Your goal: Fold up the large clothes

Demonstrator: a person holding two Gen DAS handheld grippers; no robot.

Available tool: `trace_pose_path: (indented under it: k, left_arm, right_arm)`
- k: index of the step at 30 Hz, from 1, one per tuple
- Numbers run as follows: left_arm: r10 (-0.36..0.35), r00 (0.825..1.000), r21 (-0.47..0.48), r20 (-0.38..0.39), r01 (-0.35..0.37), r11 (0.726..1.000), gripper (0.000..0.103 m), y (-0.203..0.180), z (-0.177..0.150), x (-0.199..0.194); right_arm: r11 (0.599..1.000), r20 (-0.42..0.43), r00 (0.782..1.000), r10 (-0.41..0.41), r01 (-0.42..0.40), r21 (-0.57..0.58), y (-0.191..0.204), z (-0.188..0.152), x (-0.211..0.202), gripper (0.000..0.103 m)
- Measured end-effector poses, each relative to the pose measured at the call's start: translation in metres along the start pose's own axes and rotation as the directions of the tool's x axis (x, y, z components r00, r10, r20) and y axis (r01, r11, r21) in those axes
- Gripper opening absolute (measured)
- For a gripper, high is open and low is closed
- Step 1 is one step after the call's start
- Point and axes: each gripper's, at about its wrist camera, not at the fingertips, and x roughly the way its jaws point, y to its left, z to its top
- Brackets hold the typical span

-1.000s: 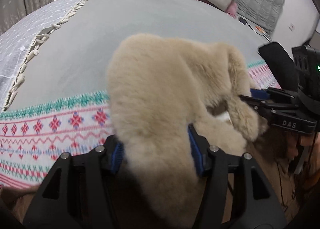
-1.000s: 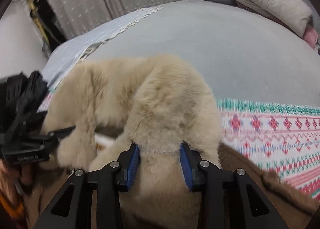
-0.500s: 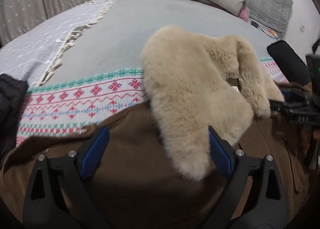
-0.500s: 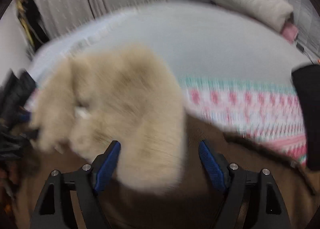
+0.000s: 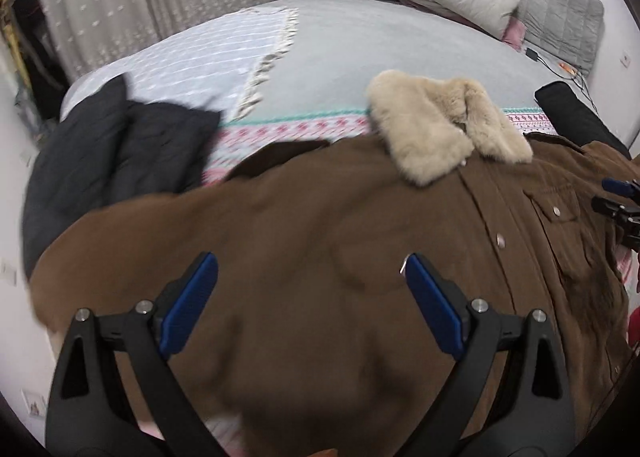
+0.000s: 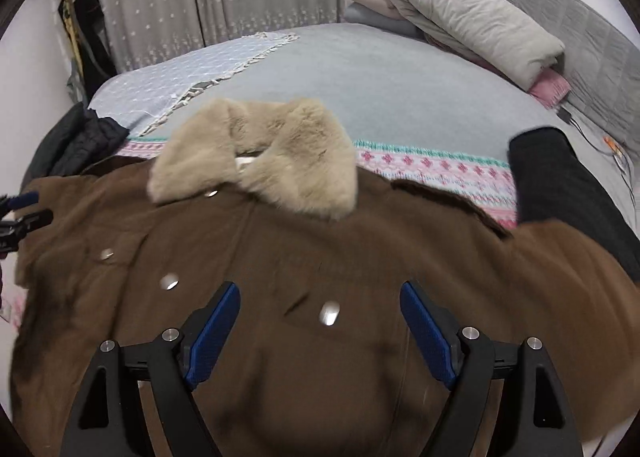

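Note:
A large brown coat with metal snaps lies spread front-up on the bed; it also shows in the right wrist view. Its beige fur collar lies at the far end, also seen in the right wrist view. My left gripper is open and empty above the coat's left half. My right gripper is open and empty above the coat's right half. The right gripper's tip shows at the right edge of the left wrist view, and the left gripper's tip at the left edge of the right wrist view.
The bed has a grey cover and a patterned pink and green blanket. A black jacket lies left of the coat. A black garment lies to the right. Folded quilts and pillows sit at the headboard.
Both grippers let go of the fur collar, opened wide and pulled back toward the near edge. The collar now lies flat on the coat.

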Motion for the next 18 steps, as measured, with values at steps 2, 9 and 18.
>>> trace_pose_path:
  k: [2,9,18]
  left_arm:
    - [0.003,1.0,-0.032,-0.005,-0.004,0.999,0.095,0.02,-0.016,-0.021]
    - [0.059,0.998,-0.201,0.003,-0.057,0.978,0.1,0.099,-0.073,-0.068]
    - [-0.12,0.993,-0.688,0.015,0.097,0.719,0.1,0.226,-0.171,-0.031]
  right_arm:
    - [1.0,-0.013,1.0,0.013,-0.013,0.017,0.015,-0.004,-0.009,0.084]
    - [0.996,0.042,0.996,0.078,-0.079,0.034,0.051,-0.036,-0.068,0.088]
    - [0.99,0.048,0.989,0.138,-0.138,0.014,0.07,-0.063,-0.069,0.089]
